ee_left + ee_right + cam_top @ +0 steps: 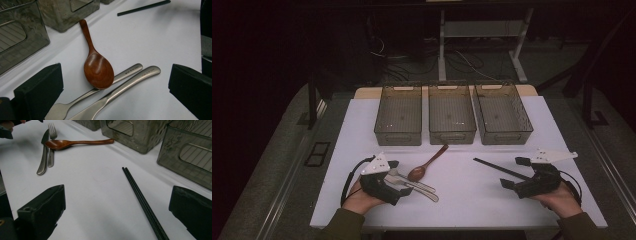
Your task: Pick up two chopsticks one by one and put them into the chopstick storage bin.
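Hovering with jaws apart at lower left, the left claw (pixel 393 181) frames the spoon (pixel 98 69), whose bowl lies on the fork (pixel 128 72) beside the knife (pixel 140 77). At lower right, the right claw (pixel 515 172) gapes over the chopsticks (pixel 143 203) on the tabletop (pixel 462 200).

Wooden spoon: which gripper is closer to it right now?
Left. The left gripper sits open right beside the wooden spoon, by its bowl; the right gripper is across the table by the chopsticks.

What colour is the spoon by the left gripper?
Reddish-brown, glossy wood, bowl and handle alike. The spoon shows best in the left gripper view.
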Demonstrator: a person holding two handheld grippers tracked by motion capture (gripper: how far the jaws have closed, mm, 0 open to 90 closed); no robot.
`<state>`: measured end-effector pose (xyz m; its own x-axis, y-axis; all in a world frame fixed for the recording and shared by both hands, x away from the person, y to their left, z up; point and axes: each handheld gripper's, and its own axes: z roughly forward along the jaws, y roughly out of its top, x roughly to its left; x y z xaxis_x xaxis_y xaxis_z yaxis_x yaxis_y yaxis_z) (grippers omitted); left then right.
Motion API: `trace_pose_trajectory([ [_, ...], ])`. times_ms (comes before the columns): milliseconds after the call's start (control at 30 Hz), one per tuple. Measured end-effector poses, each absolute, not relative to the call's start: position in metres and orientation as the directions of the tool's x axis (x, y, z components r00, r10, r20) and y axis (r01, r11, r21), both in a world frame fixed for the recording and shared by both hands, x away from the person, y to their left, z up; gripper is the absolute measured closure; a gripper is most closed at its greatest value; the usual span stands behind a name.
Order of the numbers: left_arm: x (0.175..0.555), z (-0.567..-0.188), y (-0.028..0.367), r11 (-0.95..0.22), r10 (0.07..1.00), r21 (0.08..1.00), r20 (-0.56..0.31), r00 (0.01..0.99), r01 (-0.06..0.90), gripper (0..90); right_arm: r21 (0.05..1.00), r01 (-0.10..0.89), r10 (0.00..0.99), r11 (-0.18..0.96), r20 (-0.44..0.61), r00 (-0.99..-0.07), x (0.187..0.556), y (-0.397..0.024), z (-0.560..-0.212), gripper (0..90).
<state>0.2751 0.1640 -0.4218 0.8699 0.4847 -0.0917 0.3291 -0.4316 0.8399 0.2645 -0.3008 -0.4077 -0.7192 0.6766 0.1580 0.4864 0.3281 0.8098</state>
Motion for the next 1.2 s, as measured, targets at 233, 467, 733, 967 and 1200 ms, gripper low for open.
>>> trace_pose_trajectory([
  [233, 0.275, -0.422, 0.165, -0.429, 0.485, 0.841, -0.093, 0.870, 0.329, 0.0, 0.803, 0.486, 0.672, 0.346, 0.150, -0.725, 0.268, -0.301, -0.406, 1.1],
  [467, 0.275, -0.422, 0.164, -0.425, 0.485, 0.843, -0.096, 0.869, 0.331, 0.0, 0.797, 0.487, 0.667, 0.356, 0.147, -0.730, 0.271, -0.303, -0.404, 1.1],
  [733, 0.274, -0.421, 0.166, -0.431, 0.484, 0.841, -0.091, 0.870, 0.328, 0.0, 0.801, 0.482, 0.671, 0.356, 0.140, -0.729, 0.276, -0.306, -0.402, 1.1],
  [967, 0.275, -0.422, 0.166, -0.424, 0.489, 0.843, -0.095, 0.867, 0.331, 0.0, 0.805, 0.479, 0.674, 0.349, 0.140, -0.726, 0.282, -0.310, -0.400, 1.1],
  [1200, 0.274, -0.421, 0.166, -0.422, 0.490, 0.845, -0.093, 0.867, 0.329, 0.0, 0.805, 0.481, 0.674, 0.346, 0.144, -0.725, 0.288, -0.313, -0.398, 1.1],
])
